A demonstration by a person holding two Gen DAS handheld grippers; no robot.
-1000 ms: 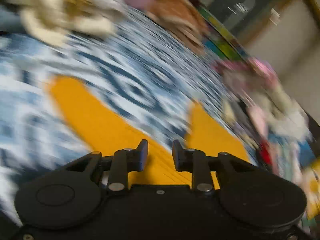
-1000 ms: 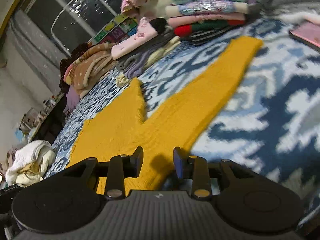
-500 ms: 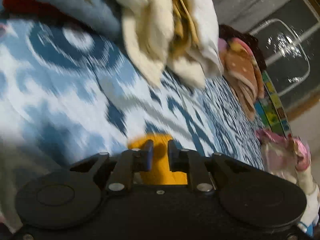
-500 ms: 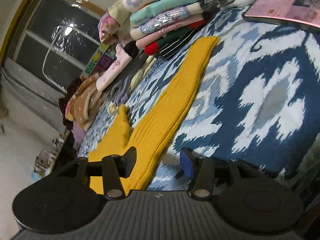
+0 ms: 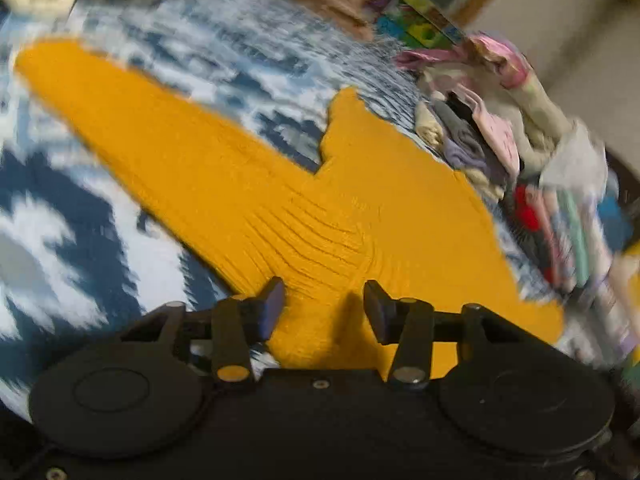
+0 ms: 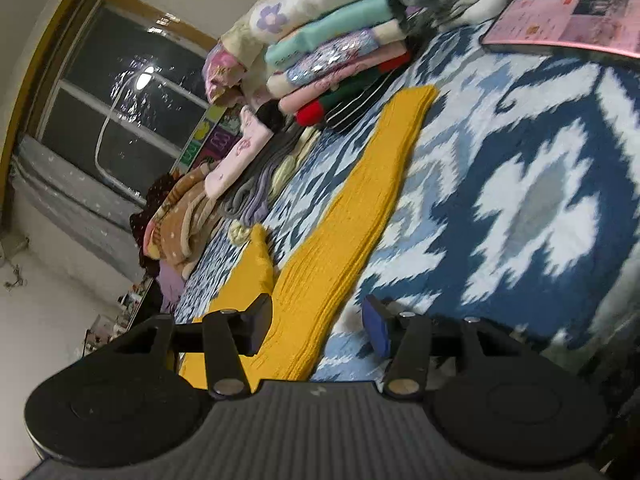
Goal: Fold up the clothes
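both grippers, left [image 5: 323, 307] and right [image 6: 318, 325], fingers apart above the yellow sweater [image 5: 256, 184].

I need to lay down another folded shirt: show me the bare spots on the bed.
Bare blue-and-white bedspread lies between the yellow sweater and the pink book. The folded clothes stack crowds the far edge.

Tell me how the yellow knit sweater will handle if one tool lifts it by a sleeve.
The yellow knit sweater lies flat with soft ripples, so it would probably drape limply. Its ribbed knit likely grips the pads, not slips. The long sleeve would probably stretch and trail.
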